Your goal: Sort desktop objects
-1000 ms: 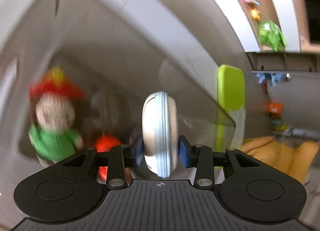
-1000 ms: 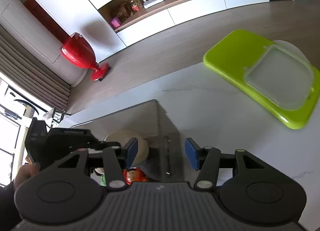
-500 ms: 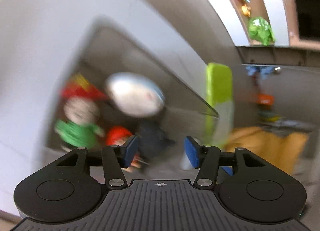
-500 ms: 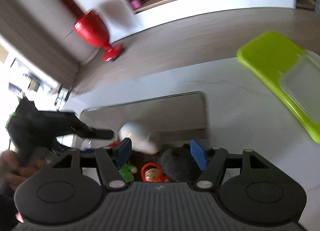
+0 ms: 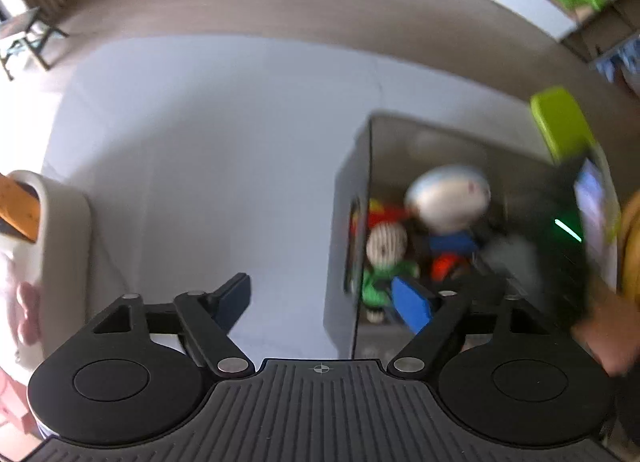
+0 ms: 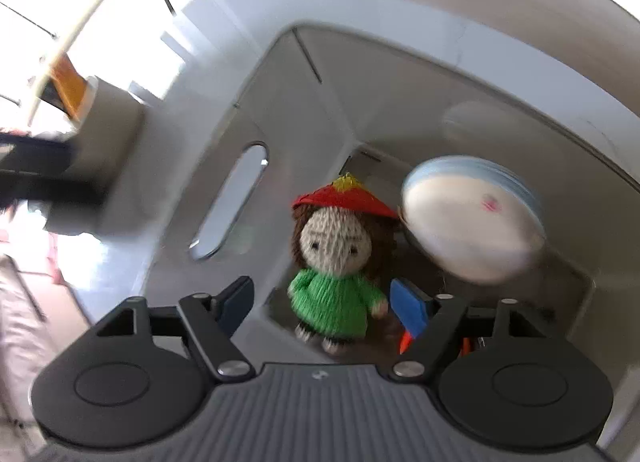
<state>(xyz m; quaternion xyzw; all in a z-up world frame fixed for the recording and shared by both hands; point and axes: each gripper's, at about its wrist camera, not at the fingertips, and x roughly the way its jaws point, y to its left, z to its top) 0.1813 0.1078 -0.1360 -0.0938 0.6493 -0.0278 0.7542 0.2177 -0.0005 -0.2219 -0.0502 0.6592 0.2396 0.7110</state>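
- The fingers (image 5: 234,294) of the left gripper (image 5: 324,300) stand wide apart with nothing between them; below them lie bare white table (image 5: 208,133) and the near wall of the grey bin (image 5: 348,246), so this tool hangs free beside the container rather than in it.
- The right gripper (image 6: 324,302) is likewise spread and holds nothing; it looks down into the bin (image 6: 224,197), its blue pads on either side of the knitted doll (image 6: 334,270).
- The doll, in green dress and red hat, lies on the bin floor, and the round white disc (image 6: 472,221) rests tilted just beside its head, apparently leaning on things beneath it.
- An orange-red item shows under the right pad; blur makes it hard to tell what it is.
- These small toys lie gathered in one container, which fits the sorting the task wants.
- A beige holder (image 5: 60,246) with an orange ruler (image 5: 18,207) stands at the table's left edge, well apart from the bin, probably a separate place for stationery.
- A lime-green board (image 5: 560,121) lies beyond the bin.
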